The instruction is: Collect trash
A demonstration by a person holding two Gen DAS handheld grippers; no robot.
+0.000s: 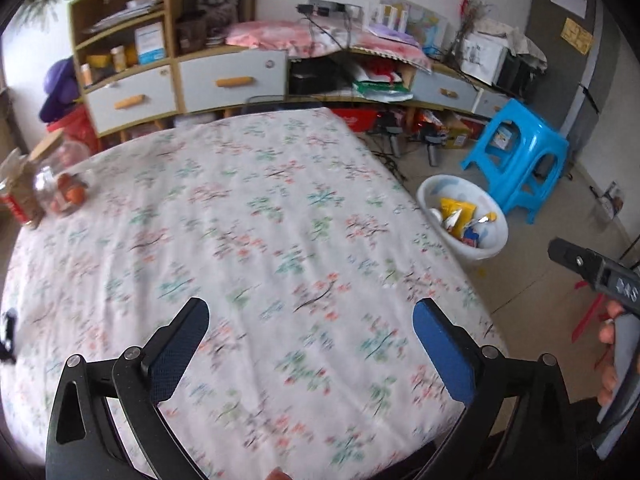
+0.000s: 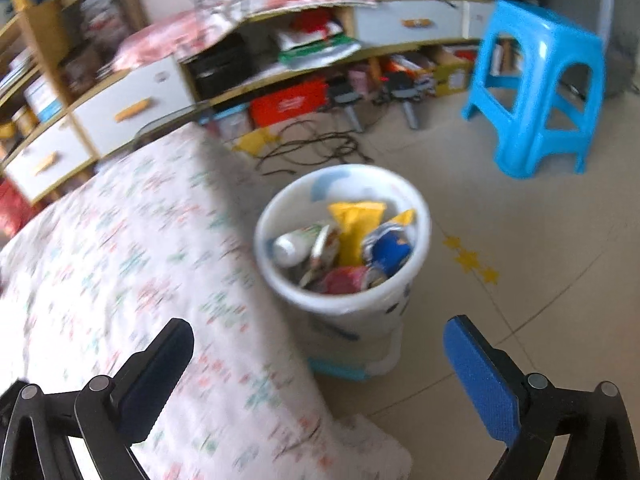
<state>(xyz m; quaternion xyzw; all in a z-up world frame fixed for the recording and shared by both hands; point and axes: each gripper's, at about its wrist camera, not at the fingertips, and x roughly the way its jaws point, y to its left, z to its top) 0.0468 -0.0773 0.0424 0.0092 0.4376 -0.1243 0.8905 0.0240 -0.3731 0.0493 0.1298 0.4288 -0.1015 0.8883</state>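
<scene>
A white trash bucket (image 2: 416,216) stands on the floor beside the table, holding a yellow wrapper (image 2: 356,224), a white bottle (image 2: 294,246), a blue packet (image 2: 390,248) and other scraps. The same bucket (image 1: 430,190) shows at the right in the left wrist view. My right gripper (image 2: 316,334) hovers open over the table corner and the bucket's near side, nothing between its fingers. My left gripper (image 1: 310,314) is open above the floral tablecloth (image 1: 248,216), empty. The right-hand tool (image 1: 592,272), held by a hand (image 1: 610,332), appears at the right edge of the left wrist view.
A glass jar (image 1: 60,184) and a red-labelled carton (image 1: 18,200) stand at the table's far left edge. A blue plastic stool (image 2: 540,80) stands on the floor beyond the bucket. Cluttered shelves and drawers (image 1: 228,76) line the back wall, with cables (image 2: 316,144) on the floor.
</scene>
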